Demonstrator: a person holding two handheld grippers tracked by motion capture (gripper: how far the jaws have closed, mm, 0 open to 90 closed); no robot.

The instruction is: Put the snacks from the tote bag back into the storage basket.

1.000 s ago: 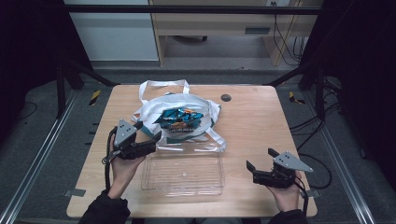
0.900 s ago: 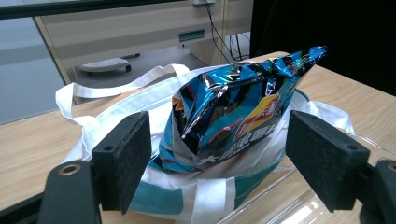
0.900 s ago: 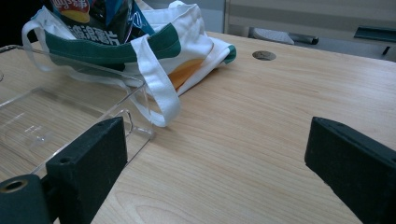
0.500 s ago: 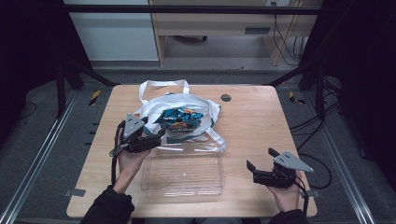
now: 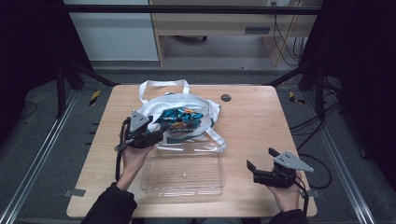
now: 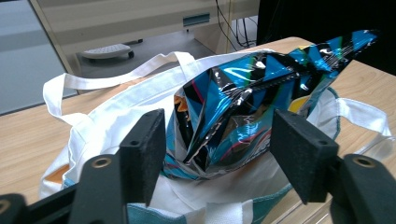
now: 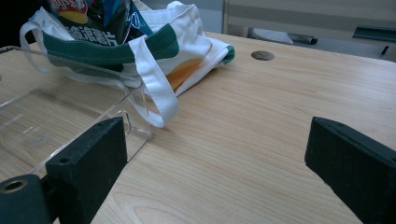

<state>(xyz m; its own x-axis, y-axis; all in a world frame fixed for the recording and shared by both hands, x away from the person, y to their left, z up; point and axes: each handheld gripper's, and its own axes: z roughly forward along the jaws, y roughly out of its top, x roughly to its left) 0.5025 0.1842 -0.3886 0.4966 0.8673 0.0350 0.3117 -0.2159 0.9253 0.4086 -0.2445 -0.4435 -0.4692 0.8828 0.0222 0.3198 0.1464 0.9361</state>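
Flanking snack bag [image 6: 243, 116], left gripper [image 6: 219, 140] jaws wide; right gripper [image 7: 215, 154] agape, empty.

snack bag [image 6: 243, 107]: crinkled blue foil, sticking out of bag | white tote bag [image 5: 154, 105]: lying open, mid-table

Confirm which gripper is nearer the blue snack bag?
Left. The left gripper is at the blue snack bag, jaws open either side of it. The right gripper rests open near the table's near-right corner.
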